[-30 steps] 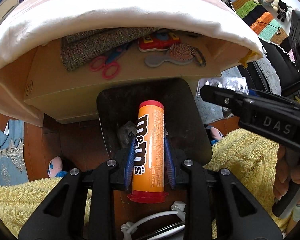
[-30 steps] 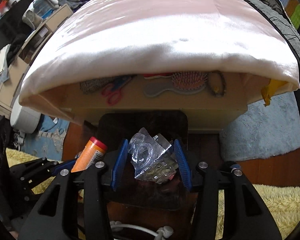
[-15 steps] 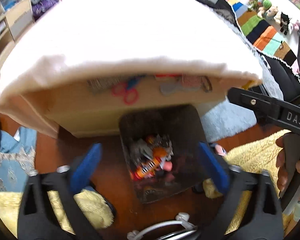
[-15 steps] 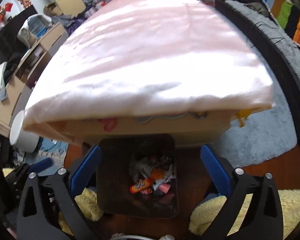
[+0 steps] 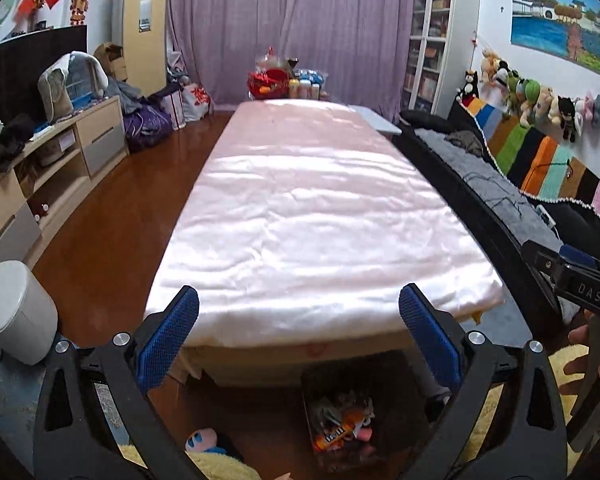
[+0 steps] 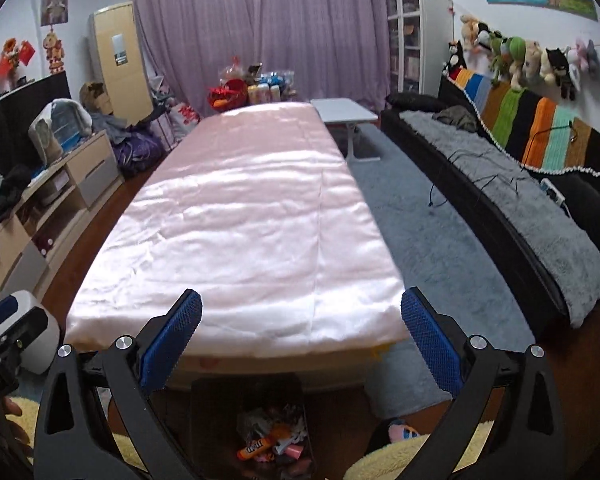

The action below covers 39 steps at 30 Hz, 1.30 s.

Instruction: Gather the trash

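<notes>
A dark trash bin [image 5: 396,384] stands on the floor at the near end of a long table; it also shows in the right wrist view [image 6: 208,412]. Inside lie an orange m&m's tube [image 5: 338,434] [image 6: 258,447], crumpled clear wrappers [image 6: 260,420] and pink scraps. My left gripper [image 5: 299,336] is open and empty, raised well above the bin. My right gripper [image 6: 301,338] is open and empty, also high above the bin. The right gripper's body [image 5: 572,280] shows at the right edge of the left wrist view.
A long table under a pink-white cloth [image 5: 312,216] runs away from me. A white round stool [image 5: 14,310] stands left, a black sofa with grey throw [image 6: 500,184] right, a grey rug [image 6: 432,248] between. Yellow fluffy fabric [image 6: 384,464] lies below.
Both grippers opened and dropped the m&m's tube and the clear wrappers into the bin, then rose and tilted up, so the whole room shows.
</notes>
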Available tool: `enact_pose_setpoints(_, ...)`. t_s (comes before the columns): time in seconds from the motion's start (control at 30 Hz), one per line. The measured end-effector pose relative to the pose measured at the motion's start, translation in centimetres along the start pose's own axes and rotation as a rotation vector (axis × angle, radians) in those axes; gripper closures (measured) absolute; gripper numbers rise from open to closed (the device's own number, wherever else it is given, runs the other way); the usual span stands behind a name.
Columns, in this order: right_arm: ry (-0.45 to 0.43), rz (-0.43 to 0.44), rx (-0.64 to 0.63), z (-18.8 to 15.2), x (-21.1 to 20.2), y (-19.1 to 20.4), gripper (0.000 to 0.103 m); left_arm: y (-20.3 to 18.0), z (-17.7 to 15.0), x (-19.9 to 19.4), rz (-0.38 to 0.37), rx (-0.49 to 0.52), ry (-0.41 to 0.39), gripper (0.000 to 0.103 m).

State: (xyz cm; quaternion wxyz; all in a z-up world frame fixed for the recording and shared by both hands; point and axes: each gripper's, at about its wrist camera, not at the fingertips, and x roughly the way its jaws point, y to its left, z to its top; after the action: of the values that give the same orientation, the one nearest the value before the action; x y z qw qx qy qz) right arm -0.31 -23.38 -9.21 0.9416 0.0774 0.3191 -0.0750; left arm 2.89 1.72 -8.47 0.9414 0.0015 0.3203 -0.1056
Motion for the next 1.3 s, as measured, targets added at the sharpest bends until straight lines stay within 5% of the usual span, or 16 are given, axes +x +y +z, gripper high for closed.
enact_pose_setpoints(0.33,-0.205,-0.025,-0.040,5.7,-5.6,0.6,0.003,-1.2,6.5,-5.8,0.036,0.037,-0.195,0.008)
enact_pose_setpoints(0.6,-0.288,-0.031,-0.033,6.7,-8.4,1.0,0.003,-1.8,8.0,-8.9,0.072,0.039,-0.291,0.008)
enact_pose_setpoints(1.3,-0.259,-0.048,-0.073,5.4,-9.8,2.4,0.003,-2.7,6.7,-9.6,0.067,0.059,-0.249,0.008)
